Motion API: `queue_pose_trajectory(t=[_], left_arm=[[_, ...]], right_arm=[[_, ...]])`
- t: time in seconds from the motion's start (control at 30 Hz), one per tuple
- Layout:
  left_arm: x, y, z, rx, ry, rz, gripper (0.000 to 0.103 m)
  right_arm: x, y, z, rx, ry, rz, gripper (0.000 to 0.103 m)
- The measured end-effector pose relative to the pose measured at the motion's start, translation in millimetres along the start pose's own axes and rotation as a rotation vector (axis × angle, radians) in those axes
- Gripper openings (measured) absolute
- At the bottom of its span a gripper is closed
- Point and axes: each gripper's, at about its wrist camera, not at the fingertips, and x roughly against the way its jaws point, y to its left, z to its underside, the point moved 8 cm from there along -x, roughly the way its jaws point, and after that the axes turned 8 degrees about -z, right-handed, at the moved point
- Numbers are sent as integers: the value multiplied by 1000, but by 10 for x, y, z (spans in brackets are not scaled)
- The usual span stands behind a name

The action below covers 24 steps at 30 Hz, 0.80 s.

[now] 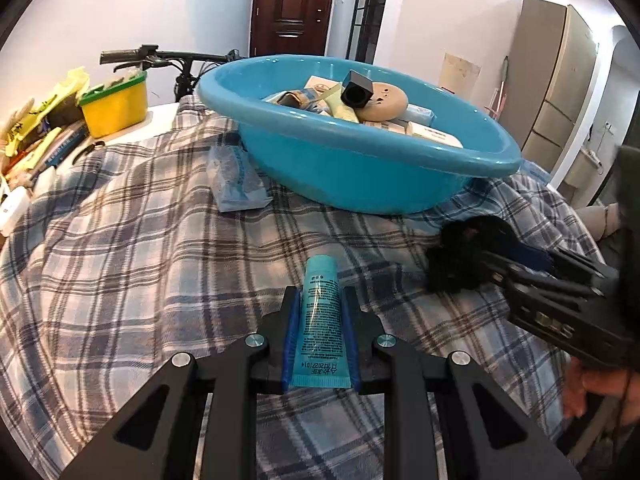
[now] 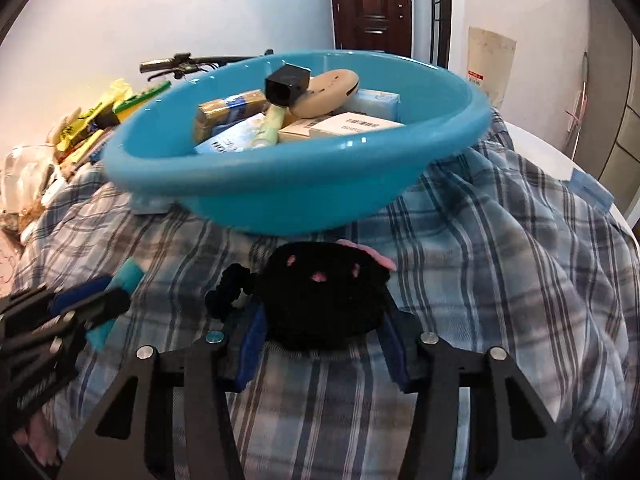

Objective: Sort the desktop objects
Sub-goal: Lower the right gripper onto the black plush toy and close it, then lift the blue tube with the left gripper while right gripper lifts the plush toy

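Note:
My left gripper is shut on a teal tube, held just above the plaid cloth; it also shows at the left of the right wrist view. My right gripper is shut on a black fuzzy toy with pink spots, low over the cloth; toy and gripper show at the right of the left wrist view. A blue basin stands ahead of both grippers, holding boxes, a tube, a black cube and a tan round case.
A plaid cloth covers the table. A clear blue-edged packet lies left of the basin. A yellow tub and a pile of packets stand far left. Bicycle handlebars are behind.

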Motion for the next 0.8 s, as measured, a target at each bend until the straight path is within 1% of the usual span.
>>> queue_pose_trajectory(t=[0.1, 0.2, 0.3, 0.47, 0.63, 0.8], left_arm=[[24, 12, 37, -2, 0, -5, 22], [74, 1, 63, 1, -4, -6, 22], [141, -40, 77, 4, -11, 1, 22], [259, -134, 88, -18, -32, 6, 22], [385, -142, 74, -8, -57, 24, 22], [452, -143, 59, -12, -76, 22, 22]], right_arm=[[111, 41, 113, -20, -9, -32, 47], [215, 71, 225, -25, -23, -30, 47], [317, 108, 294, -38, -39, -49, 47], [465, 177, 309, -23, -78, -27, 47], [557, 221, 305, -34, -117, -47, 45], [585, 309, 348, -19, -117, -57, 45]])
